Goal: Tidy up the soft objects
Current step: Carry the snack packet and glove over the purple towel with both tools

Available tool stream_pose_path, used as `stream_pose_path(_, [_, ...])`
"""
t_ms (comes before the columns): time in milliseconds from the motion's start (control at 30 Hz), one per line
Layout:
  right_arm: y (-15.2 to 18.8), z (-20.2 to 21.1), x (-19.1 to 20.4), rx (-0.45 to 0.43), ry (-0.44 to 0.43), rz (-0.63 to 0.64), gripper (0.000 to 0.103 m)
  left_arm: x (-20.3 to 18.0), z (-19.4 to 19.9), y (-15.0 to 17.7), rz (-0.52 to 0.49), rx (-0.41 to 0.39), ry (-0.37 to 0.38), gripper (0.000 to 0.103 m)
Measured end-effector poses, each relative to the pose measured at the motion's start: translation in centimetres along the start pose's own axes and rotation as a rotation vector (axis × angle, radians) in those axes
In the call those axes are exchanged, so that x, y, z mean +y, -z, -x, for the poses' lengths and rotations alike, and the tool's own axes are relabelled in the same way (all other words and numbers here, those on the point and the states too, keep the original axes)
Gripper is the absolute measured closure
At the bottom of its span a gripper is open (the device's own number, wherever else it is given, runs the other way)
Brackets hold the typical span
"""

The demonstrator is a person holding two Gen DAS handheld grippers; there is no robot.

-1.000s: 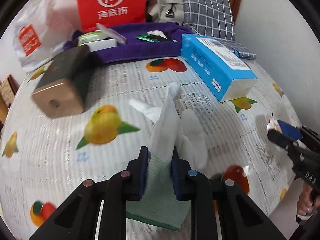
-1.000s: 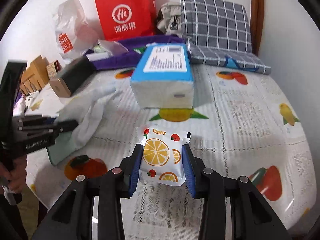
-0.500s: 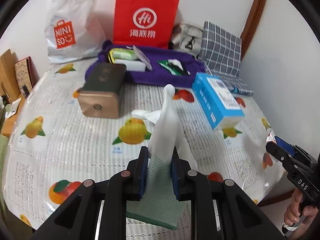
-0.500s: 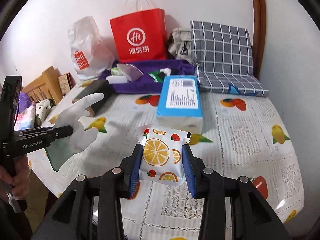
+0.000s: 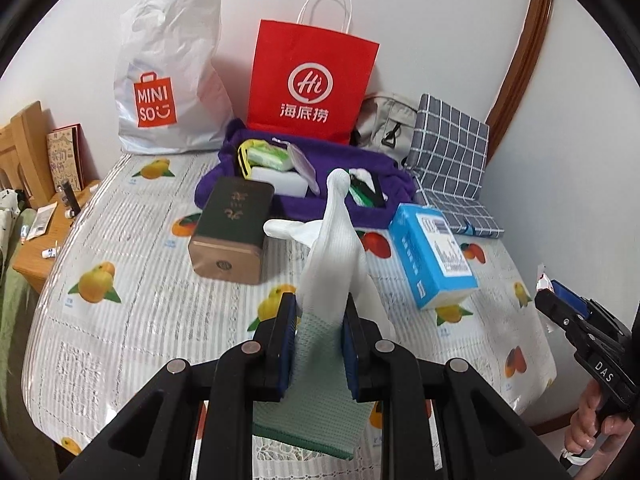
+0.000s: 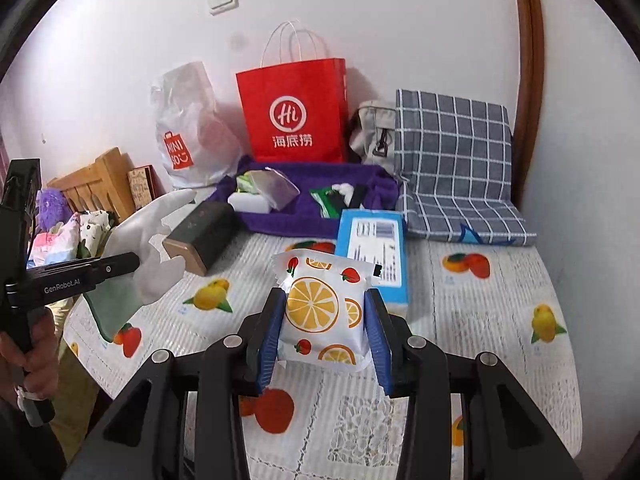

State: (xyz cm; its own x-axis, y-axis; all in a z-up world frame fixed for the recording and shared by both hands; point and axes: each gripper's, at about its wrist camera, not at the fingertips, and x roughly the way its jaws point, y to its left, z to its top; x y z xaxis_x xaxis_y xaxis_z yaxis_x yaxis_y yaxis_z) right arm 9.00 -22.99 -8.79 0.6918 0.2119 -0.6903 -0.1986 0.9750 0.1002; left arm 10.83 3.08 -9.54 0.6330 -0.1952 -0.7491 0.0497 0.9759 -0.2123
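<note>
Red paper bag (image 5: 310,84): white circle logo reading "Hi", three Chinese characters beneath; stands against the wall at the far edge of the table.

White plastic bag (image 5: 168,80): orange panel reading "MINISO"; just left of the red bag.

Blue tissue pack (image 5: 432,254): white printed label on its top face, text too small to read; lies on the fruit-print tablecloth (image 5: 132,312).

Dark green box (image 5: 232,228): gold emblem on top, tan end face; lies near the purple cloth tray (image 5: 320,204).

Left gripper (image 5: 319,346): "GenRobot.AI" is printed on its side in the right wrist view. Fingers nearly closed, clamped on the green cuff of a white knit glove (image 5: 336,256), which is held above the table, its limp fingers pointing away.

Right gripper (image 6: 325,334): "DAS" shows on its body in the left wrist view. Fingers partly open, pressed on both sides of a white snack packet (image 6: 324,308) printed with orange slices and strawberries, held clear of the tablecloth.

A hand (image 6: 30,354) grips the left gripper's handle.
</note>
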Motion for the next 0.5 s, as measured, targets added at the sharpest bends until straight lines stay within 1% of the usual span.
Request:
stream_pose_path(233, [-2.6, -0.2, 0.1, -0.030, -0.016, 0.006, 0.063, 0.1, 0.8, -2.1, 0.007, -0.040, -0.015, 0.083])
stream_pose_path(500, [-4.8, -0.9, -0.1, -0.044, -0.025, -0.001, 0.063, 1.3, 1.6, -4.2, 0.030, -0.082, -0.037, 0.083])
